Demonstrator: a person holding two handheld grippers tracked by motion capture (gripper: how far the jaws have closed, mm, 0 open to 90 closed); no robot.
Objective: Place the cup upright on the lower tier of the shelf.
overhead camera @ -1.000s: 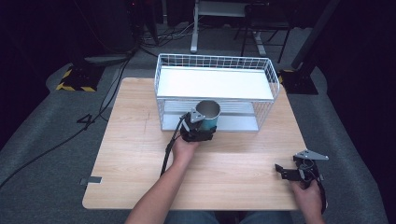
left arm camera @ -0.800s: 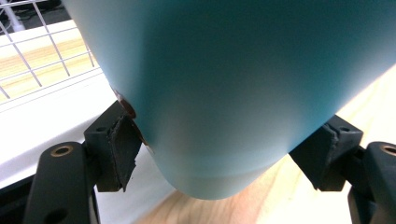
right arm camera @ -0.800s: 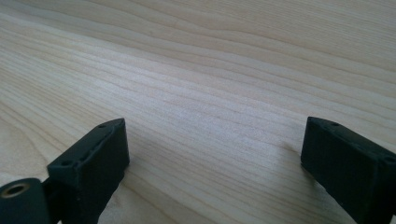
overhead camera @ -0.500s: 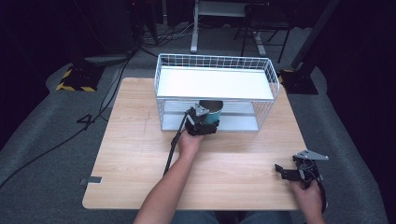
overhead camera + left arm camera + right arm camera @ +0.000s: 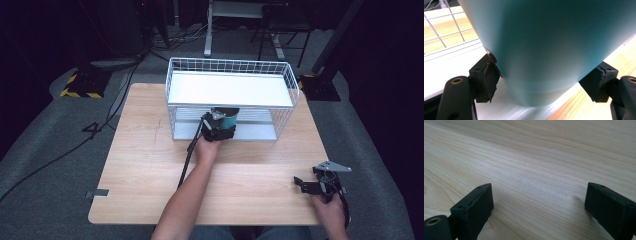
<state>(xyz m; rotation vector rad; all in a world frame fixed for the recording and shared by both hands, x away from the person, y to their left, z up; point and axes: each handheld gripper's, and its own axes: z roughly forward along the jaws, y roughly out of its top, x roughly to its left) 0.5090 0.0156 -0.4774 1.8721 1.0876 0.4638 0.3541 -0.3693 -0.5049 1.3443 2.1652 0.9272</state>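
From the high view, a light wooden rectangular worktop (image 5: 150, 165) carries a white wire-mesh rack (image 5: 232, 72) with a flat white upper shelf and a pale lower shelf, set at the worktop's far side; the person's left forearm reaches forward up the middle of the picture, and the left tool (image 5: 219, 129) sits at the open front of the rack's lower level, clenched on a teal cylindrical cup (image 5: 227, 119) with a dark open top; the cup stands upright just under the front edge of the upper shelf, at the front of the lower shelf; a black cable trails from this tool back along the forearm; well apart, near the worktop's near right corner, the right hand holds the right tool (image 5: 302, 184) low over the wood, with a grey three-cornered plate on top of it, and nothing lies between its jaws; in the left gripper view, the teal cup's smooth wall takes up most of the picture, its rounded base low over the white lower shelf, though whether it touches cannot be told; the two black jaws press against the cup's lower sides, one at each flank, and white wire mesh with wood behind it shows at the upper left; in the right gripper view, the two black jaws stand wide apart and released, with bare pale wood grain between and beyond them.
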